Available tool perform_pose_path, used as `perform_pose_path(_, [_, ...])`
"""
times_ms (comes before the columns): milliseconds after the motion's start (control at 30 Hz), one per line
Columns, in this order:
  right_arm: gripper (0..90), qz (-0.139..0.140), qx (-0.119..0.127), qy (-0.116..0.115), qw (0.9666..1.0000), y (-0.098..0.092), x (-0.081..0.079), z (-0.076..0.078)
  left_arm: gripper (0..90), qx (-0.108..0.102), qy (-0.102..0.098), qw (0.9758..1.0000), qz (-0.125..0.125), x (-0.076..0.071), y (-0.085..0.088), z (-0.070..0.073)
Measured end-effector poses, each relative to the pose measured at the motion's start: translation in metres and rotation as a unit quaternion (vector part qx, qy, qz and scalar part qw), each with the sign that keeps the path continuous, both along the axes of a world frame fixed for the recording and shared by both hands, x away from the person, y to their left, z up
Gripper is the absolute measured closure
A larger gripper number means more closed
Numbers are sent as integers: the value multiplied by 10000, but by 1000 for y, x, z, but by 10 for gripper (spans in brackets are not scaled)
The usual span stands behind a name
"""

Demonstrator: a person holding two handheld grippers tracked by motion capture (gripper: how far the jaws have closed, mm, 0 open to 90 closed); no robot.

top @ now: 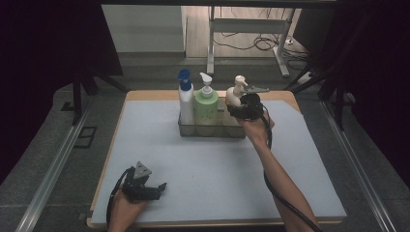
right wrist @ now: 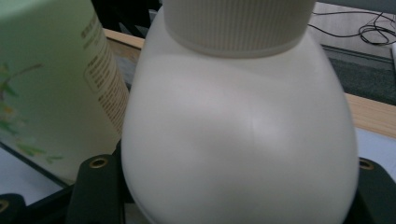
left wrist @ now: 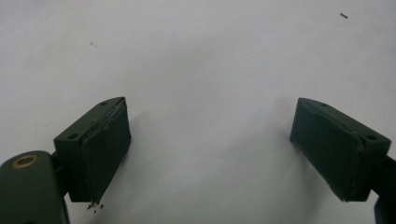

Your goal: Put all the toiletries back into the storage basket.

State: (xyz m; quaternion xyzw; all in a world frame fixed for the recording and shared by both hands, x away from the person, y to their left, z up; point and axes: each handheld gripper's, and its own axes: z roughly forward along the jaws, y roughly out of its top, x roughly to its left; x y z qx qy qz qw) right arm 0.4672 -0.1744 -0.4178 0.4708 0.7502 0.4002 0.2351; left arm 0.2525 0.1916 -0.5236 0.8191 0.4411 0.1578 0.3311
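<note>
R gripper [top: 245,107] is at the clear tray [top: 212,130], on the tray's right end, jaws round the cream pump bottle [top: 235,94]. In the right gripper view that bottle [right wrist: 238,140] swells between the two black jaws, body bulging past both of them, ribbed collar up top; jaws sit hard against its sides w/ no gap showing, so it's pinching the bottle, abt halfway spread. Bottle stands upright in the tray's right compartment area, pump head pointing right, away from the tray's middle.

Green pump bottle [top: 206,104] sits mid-tray, just left of the cream one; in the right gripper view the green bottle [right wrist: 51,88] is v close to the cream one, touching or not I can't tell. White bottle w/ blue cap [top: 185,99] is at the tray's left end, just beside the green one.

Tray is near the far edge of the grey mat [top: 212,169], roughly centred on it.

L gripper [top: 152,189] is well apart from the tray, toward the near left corner of the mat, resting low on it. Left gripper view: jaws spread wide, nothing but bare mat [left wrist: 205,70] between them
</note>
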Motion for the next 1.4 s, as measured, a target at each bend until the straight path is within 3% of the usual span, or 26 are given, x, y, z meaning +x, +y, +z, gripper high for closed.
perform_pose_path(67, [356,67,-68,-12,10000,-1,-2,-1,121,1,-1,10000,-1,0,0,0])
perform_pose_path(333, [311,206,91,184,9996,-5,0,0,121,10,2,10000,-4,0,0,0])
perform_pose_path(567, [307,307,-38,144,9994,-12,-10,2,121,1,-2,10000,0,0,0,0])
perform_pose_path(1133, [413,525,7,200,9984,-41,-41,4,121,2,-1,10000,0,0,0,0])
perform_pose_path(1400, [583,457,94,175,9988,-56,-49,3,121,2,-1,10000,2,0,0,0])
